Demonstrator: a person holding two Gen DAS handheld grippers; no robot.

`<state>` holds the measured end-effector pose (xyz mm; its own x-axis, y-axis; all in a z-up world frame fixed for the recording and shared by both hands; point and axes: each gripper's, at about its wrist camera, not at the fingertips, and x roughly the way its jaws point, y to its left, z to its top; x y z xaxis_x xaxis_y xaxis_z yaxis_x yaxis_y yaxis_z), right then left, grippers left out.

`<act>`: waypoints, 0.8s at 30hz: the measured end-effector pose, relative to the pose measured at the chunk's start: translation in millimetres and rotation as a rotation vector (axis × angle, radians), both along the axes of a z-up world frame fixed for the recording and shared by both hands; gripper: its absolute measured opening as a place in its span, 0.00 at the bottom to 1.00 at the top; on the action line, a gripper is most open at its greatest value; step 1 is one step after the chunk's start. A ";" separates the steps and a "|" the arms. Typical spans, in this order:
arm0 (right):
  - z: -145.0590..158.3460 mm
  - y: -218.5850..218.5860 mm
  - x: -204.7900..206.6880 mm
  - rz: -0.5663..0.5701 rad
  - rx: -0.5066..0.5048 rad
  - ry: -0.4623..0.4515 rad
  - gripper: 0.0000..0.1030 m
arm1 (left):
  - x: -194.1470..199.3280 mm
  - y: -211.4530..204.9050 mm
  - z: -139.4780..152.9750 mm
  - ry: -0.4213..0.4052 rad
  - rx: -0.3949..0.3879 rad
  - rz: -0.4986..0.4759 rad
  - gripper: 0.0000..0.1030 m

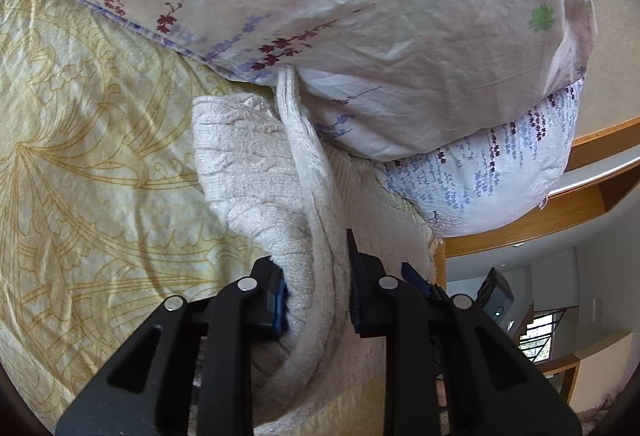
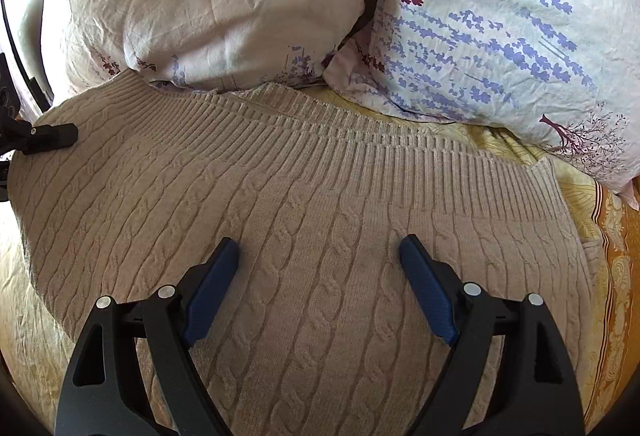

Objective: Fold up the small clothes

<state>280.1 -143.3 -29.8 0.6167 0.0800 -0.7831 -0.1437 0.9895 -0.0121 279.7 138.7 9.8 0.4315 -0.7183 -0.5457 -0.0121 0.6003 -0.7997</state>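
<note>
- Sweater (image 2: 320, 236): beige cable-knit with a ribbed hem band, was spread flat on the bedsheet; taken here as the landmark for every place below
- Ribbed hem: ran across the far edge of the sweater in the right wrist view, its far left part tucked just under the near pillow
- Bedsheet (image 1: 80, 156): pale yellow with a golden leaf-and-scroll print, lay beneath the sweater and showed bare beside it on both sides
- White pillow (image 2: 224, 8): creased, with sparse maroon and purple sprigs, rested just beyond the sweater's hem, touching it
- Lavender pillow (image 2: 500, 36): pale blue with dense purple flower stalks, sat beyond the sweater's far right corner, beside the white pillow
- Left gripper (image 1: 318, 296): black frame with blue pads, its fingers were pinching a gathered fold of the sweater's edge, which was lifted into a rounded ridge running away toward the white pillow; in the right wrist view one black fingertip showed at the sweater's far left edge
- Right gripper (image 2: 320, 276): same build, its fingers (image 2: 212, 292) were spread wide above the cable-knit middle of the sweater with no cloth caught between them
- Wooden frame (image 1: 540, 212): orange-brown, stood beyond the bed's edge, well apart from the sweater
</note>
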 end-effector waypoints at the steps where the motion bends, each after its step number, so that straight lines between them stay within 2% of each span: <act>1: -0.3 0.0 0.0 0.000 0.000 0.000 0.82 | -0.1 -2.9 2.8 -0.008 -0.015 -0.003 0.22; 9: -0.4 0.2 0.8 0.002 -0.001 -0.002 0.82 | 1.8 -41.6 32.7 -0.072 -0.157 -0.065 0.21; 15: 0.6 0.7 0.2 0.005 -0.003 -0.003 0.83 | 5.3 -74.6 39.4 -0.078 -0.250 -0.110 0.21; 24: 4.9 -3.1 -6.4 0.020 0.015 0.004 0.84 | 8.3 -105.5 40.5 -0.068 -0.301 -0.148 0.21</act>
